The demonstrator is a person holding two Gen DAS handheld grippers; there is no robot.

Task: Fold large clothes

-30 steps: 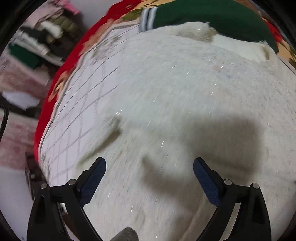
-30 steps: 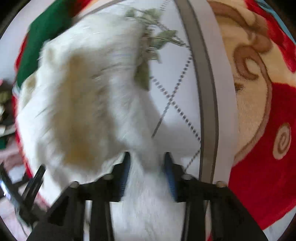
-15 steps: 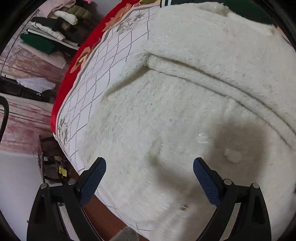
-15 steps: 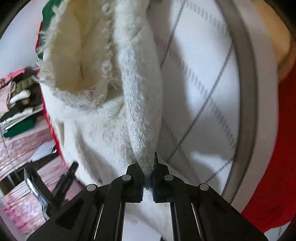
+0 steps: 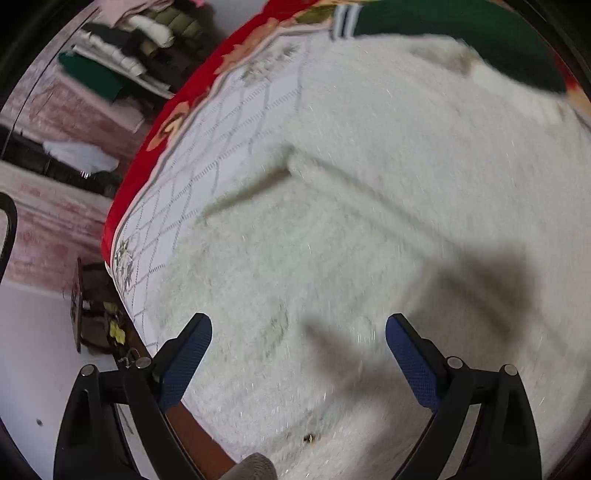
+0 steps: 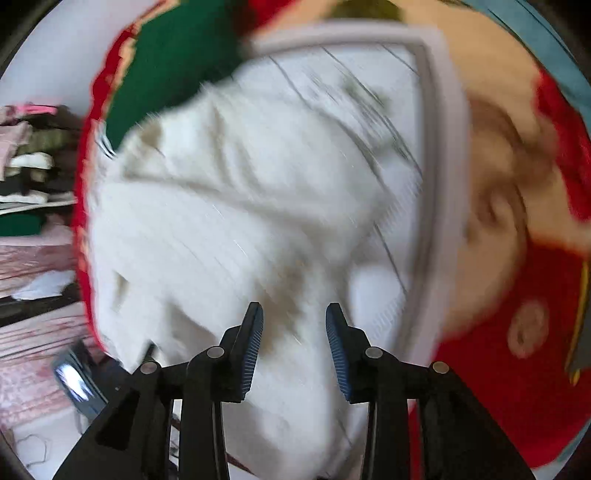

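A large fluffy white garment [image 5: 369, 221] lies spread on the bed, with a fold ridge running across it. It also shows in the right wrist view [image 6: 229, 221], blurred. My left gripper [image 5: 298, 354] is open wide and empty, a little above the garment's near part. My right gripper [image 6: 294, 328] is open with nothing between its jaws, above the garment's near edge.
The bed has a white diamond-pattern cover [image 5: 207, 162] with a red blanket border [image 6: 517, 387]. A dark green garment [image 5: 461, 33] lies at the far end, also in the right wrist view [image 6: 173, 62]. Stacked clothes [image 5: 122, 55] sit on shelves beyond the bed's left edge.
My right gripper was shut on a fold of the white garment half a second ago; it has opened and let go. The left gripper stayed open and shifted over the garment.
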